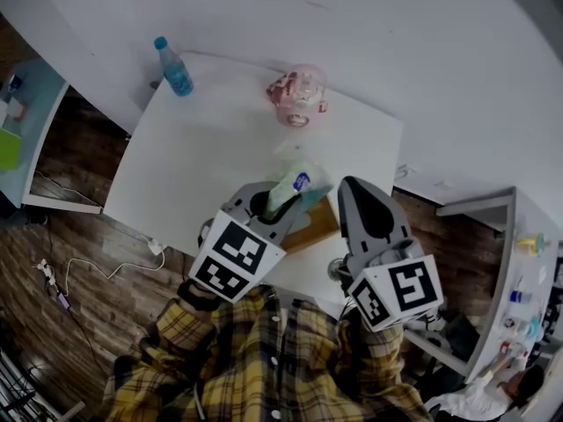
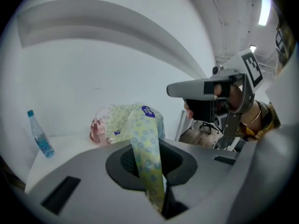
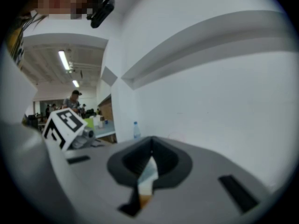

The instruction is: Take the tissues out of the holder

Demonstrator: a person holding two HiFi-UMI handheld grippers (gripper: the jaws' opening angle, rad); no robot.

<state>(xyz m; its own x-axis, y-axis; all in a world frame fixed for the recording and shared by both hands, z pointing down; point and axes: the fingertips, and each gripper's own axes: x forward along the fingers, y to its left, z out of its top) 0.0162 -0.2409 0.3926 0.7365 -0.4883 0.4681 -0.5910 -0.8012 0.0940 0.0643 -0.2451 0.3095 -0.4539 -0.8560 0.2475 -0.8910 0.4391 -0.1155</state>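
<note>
Left tongs (image 2: 148,171) pinch yellow-green dotted tissue pack (image 2: 135,122), right tongs (image 3: 145,171) clamp brown wooden holder (image 1: 317,224); we'd pull straight up, holding it steady.

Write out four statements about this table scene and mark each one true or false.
1. The left gripper has its fingers closed on the tissue pack. True.
2. The water bottle lies on its side. False: it stands upright on the table.
3. The bottle's cap is red. False: it is blue.
4. The pink container sits on the white table, apart from the bottle. True.
</note>
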